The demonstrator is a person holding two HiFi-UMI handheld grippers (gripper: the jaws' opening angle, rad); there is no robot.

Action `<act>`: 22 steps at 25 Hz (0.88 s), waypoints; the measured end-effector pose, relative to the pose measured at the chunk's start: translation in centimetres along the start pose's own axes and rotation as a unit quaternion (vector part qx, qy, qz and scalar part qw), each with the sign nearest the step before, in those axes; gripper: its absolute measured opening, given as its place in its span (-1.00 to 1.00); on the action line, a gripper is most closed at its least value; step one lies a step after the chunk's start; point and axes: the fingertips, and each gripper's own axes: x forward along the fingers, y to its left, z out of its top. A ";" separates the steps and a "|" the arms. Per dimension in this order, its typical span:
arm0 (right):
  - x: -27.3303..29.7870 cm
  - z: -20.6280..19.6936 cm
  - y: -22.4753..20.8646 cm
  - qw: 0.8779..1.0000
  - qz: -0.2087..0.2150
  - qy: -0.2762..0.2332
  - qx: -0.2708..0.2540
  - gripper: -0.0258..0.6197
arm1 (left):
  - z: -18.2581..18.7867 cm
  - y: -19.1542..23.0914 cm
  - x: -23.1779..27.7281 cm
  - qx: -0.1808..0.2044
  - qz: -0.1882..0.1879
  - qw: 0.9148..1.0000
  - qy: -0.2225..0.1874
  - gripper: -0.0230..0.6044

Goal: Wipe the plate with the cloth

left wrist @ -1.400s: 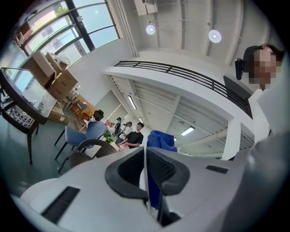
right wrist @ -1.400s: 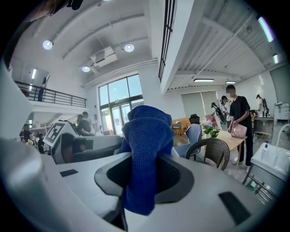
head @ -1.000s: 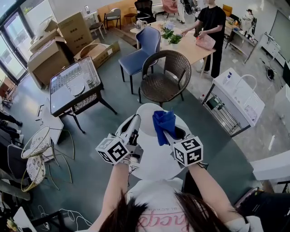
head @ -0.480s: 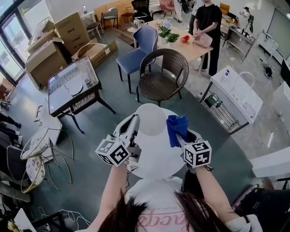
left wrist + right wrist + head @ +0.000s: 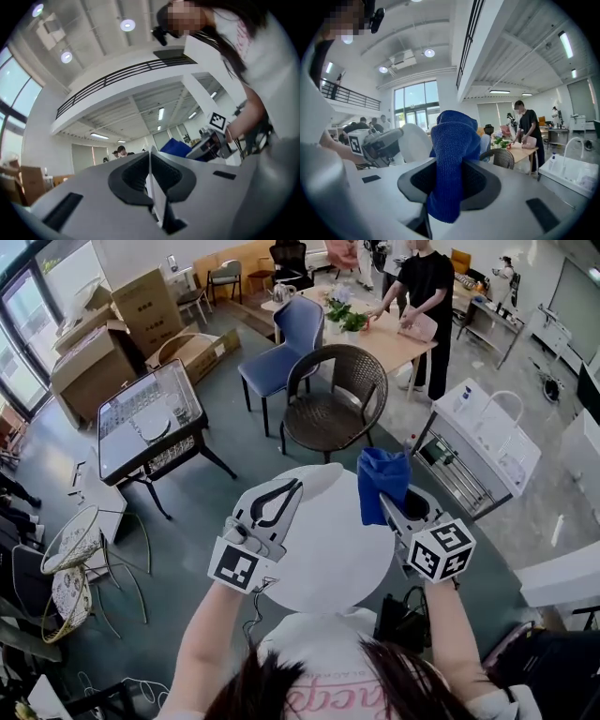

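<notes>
Both rose and parted: left fingers clamp the plate, right fingers the cloth.

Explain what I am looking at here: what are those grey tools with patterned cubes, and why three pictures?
There is no robot here. A person holds one tool in each hand, and each tool ends in two jaws that pinch. The picture from above comes from a camera on the person's head. The other two come from cameras riding on the tools, each looking along its own jaws. The left gripper pinches the rim of a white plate. The right gripper is closed on a blue cloth. Both are held up over a round white table. The patterned cubes are parts of the tools.
</notes>
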 end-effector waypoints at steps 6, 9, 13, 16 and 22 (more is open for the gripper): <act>-1.3 4.1 2.4 0.990 0.127 -0.043 -0.046 -0.51 | 0.7 -3.9 -0.7 0.176 -0.056 0.983 0.006 -0.86; -1.7 4.5 3.2 0.983 0.168 -0.038 -0.068 -0.51 | 0.5 -5.9 -1.2 0.263 -0.090 0.961 0.011 -0.86; -1.1 4.9 4.4 0.972 0.202 -0.015 -0.122 -0.51 | 0.1 -7.2 -1.6 0.369 -0.111 0.922 0.014 -0.86; -0.6 5.6 5.9 0.957 0.230 -0.002 -0.176 -0.51 | -0.1 -7.7 -1.7 0.420 -0.118 0.900 0.010 -0.86; 0.0 7.0 9.4 0.912 0.303 0.035 -0.273 -0.51 | 0.3 -8.5 -1.9 0.465 -0.133 0.875 -0.004 -0.86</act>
